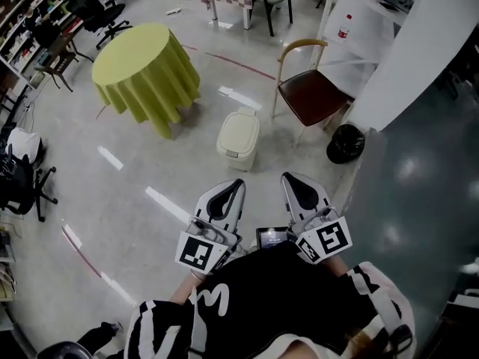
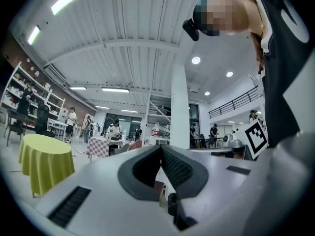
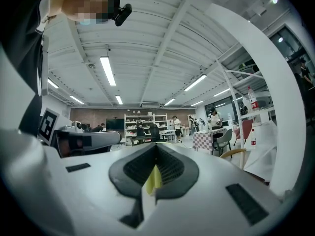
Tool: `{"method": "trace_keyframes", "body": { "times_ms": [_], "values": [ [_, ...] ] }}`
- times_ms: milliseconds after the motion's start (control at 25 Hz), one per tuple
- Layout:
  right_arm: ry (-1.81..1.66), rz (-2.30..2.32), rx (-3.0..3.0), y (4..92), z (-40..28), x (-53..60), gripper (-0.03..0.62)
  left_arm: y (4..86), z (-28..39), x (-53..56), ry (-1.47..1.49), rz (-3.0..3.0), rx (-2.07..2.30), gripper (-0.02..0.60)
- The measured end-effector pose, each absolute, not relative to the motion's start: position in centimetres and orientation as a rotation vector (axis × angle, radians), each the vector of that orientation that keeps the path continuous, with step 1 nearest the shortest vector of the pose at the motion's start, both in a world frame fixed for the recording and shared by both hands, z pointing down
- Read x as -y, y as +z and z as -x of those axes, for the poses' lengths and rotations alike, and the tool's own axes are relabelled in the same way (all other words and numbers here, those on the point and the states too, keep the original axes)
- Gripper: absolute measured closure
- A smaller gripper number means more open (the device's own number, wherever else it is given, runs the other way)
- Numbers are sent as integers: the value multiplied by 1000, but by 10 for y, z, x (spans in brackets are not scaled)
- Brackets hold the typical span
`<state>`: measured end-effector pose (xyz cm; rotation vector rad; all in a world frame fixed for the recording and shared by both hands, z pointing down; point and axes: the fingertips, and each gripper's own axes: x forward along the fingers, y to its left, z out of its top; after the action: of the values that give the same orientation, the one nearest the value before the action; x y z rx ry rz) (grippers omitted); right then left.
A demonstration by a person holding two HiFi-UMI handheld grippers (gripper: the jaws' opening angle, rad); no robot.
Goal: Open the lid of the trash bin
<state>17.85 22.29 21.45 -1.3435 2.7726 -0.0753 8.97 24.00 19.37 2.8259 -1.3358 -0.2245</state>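
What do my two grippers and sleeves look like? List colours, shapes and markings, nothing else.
Both the left gripper and the right gripper have smooth white shells tapering to a point, with ribbed black pads lining the jaws. Each carries a cube with black-and-white square markers at the rear. The sleeves are black with bold white patterns.

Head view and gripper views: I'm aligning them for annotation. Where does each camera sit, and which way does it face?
Head view: on the person's head, facing steeply down at the cream lidded trash bin; sleeves, left gripper and right gripper show.
Left gripper view: on the left gripper, facing forward over its shut jaws; torso at right.
Right gripper view: on the right gripper, likewise; torso at left.
Shared: round table under yellow-green cloth, head and left gripper views.
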Motion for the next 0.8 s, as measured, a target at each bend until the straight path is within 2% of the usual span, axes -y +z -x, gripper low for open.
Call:
{"method": "trace_keyframes", "body": {
  "times_ms": [800],
  "values": [
    [-90, 1286, -2781, 216, -184, -229, 591, 194, -91, -251, -199, -2793, 1416, 575]
  ]
}}
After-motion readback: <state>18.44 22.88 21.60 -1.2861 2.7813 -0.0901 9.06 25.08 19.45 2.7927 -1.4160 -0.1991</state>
